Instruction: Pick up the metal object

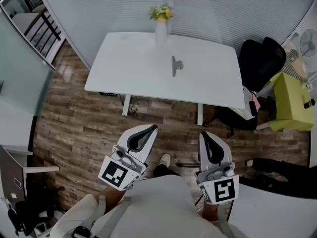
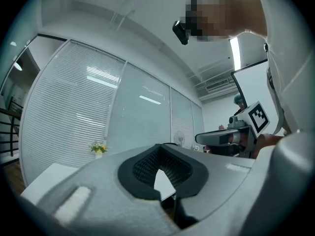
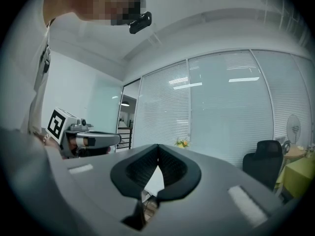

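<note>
The metal object (image 1: pixel 176 65), a small grey upright piece, stands near the middle of the white table (image 1: pixel 124 68). Both grippers hang well short of the table, over the wooden floor and close to the person's body. My left gripper (image 1: pixel 151 129) has its jaws together with nothing between them, and in its own view the tips (image 2: pixel 158 145) meet. My right gripper (image 1: pixel 204 135) is likewise shut and empty, its tips (image 3: pixel 158 146) touching. The jaws hide the metal object in both gripper views.
A white vase of yellow flowers (image 1: pixel 161 23) stands at the table's far edge. A black office chair (image 1: pixel 258 62) and a lime-green cabinet (image 1: pixel 292 102) lie to the right. A stair railing (image 1: pixel 42 24) is at far left, another white desk (image 1: pixel 272 212) at lower right.
</note>
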`<move>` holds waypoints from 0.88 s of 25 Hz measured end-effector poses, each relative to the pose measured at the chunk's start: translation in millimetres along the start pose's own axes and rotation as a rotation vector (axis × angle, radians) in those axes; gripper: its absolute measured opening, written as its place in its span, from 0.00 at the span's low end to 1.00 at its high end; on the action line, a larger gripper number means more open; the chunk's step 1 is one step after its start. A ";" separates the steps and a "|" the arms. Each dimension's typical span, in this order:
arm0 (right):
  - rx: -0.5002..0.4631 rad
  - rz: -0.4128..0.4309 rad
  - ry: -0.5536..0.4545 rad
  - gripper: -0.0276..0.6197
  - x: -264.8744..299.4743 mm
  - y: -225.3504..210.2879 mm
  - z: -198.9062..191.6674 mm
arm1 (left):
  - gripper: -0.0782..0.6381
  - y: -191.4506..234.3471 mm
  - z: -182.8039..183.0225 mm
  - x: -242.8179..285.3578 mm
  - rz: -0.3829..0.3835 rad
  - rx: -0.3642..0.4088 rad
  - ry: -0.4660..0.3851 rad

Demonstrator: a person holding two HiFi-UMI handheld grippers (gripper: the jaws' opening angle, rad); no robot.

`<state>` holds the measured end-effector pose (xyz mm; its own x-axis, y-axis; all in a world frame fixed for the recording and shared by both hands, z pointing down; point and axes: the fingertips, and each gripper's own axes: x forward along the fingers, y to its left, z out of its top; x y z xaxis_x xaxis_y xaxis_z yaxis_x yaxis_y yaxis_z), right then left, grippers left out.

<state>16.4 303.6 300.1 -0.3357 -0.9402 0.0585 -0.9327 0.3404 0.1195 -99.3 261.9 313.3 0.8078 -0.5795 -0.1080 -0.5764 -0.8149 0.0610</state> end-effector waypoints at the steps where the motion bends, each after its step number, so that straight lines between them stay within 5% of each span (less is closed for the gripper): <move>1: 0.000 0.001 0.001 0.05 3.9 -7.8 -1.2 | 0.11 1.6 -1.3 8.4 -0.001 0.000 0.001; 22: -0.010 0.031 0.000 0.05 61.3 -93.1 -11.8 | 0.11 31.5 -11.8 106.9 0.018 0.005 -0.006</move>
<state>84.3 214.5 304.2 -0.3641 -0.9293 0.0619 -0.9206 0.3692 0.1272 -29.7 174.2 315.4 0.7962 -0.5944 -0.1129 -0.5919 -0.8039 0.0582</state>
